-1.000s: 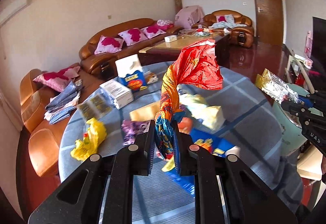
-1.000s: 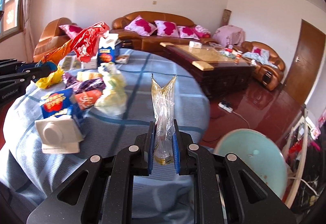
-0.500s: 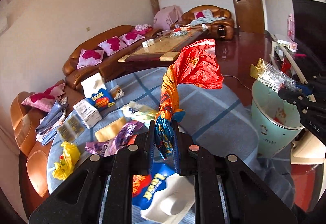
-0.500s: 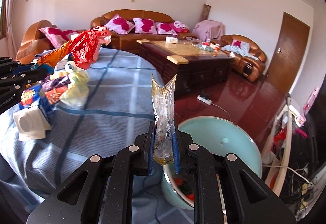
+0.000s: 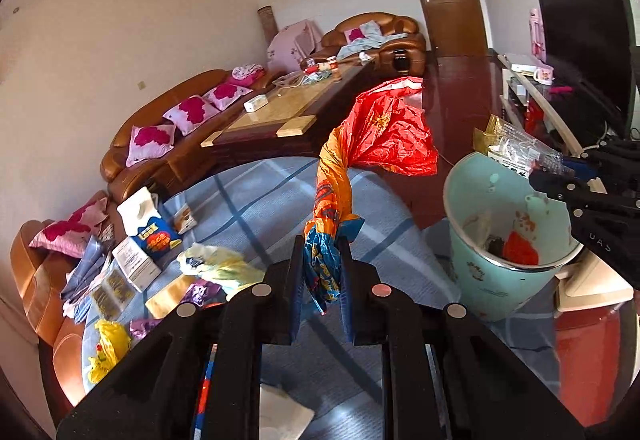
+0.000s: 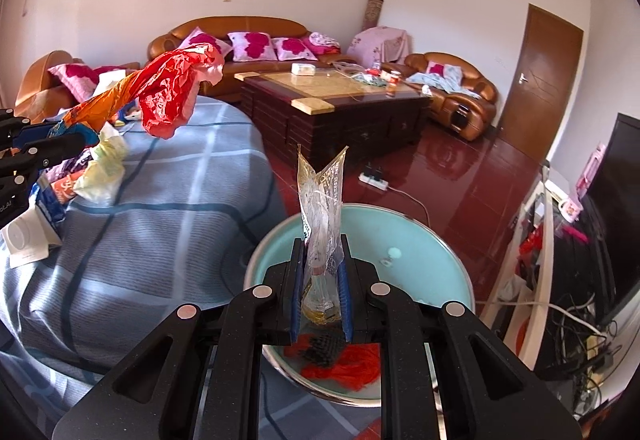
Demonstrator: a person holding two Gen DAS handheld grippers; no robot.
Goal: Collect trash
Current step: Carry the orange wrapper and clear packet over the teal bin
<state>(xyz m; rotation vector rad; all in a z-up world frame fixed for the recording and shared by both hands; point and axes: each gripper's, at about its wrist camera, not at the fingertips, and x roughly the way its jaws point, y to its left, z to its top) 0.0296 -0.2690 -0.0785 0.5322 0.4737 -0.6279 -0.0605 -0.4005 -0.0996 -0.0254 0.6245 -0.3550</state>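
Note:
My left gripper (image 5: 322, 280) is shut on a twisted red and orange plastic bag (image 5: 384, 131), held up above the blue checked tablecloth (image 5: 256, 207). My right gripper (image 6: 320, 292) is shut on a clear crinkled wrapper (image 6: 322, 199) with a gold edge, right over the mouth of the pale green trash bin (image 6: 432, 236). In the left wrist view the bin (image 5: 476, 280) stands to the right of the table, and the right gripper (image 5: 560, 175) hangs over its rim with the wrapper (image 5: 512, 147). Red and dark trash lies inside the bin. The right wrist view also shows the red bag (image 6: 168, 91) in the left gripper (image 6: 60, 139).
More litter lies on the table: a yellow bag (image 5: 106, 344), purple wrappers (image 5: 200, 292), a pale bag (image 5: 224, 264), small boxes (image 5: 136, 260) and a blue carton (image 5: 154, 236). A dark coffee table (image 6: 332, 95), brown sofas (image 6: 224, 35) and a TV stand (image 6: 540, 224) surround the glossy red floor.
Both grippers swung right, away from the table and toward the bin. The wrapper now hangs above the bin's opening; the red bag has come closer to the bin. Both grips are unchanged.

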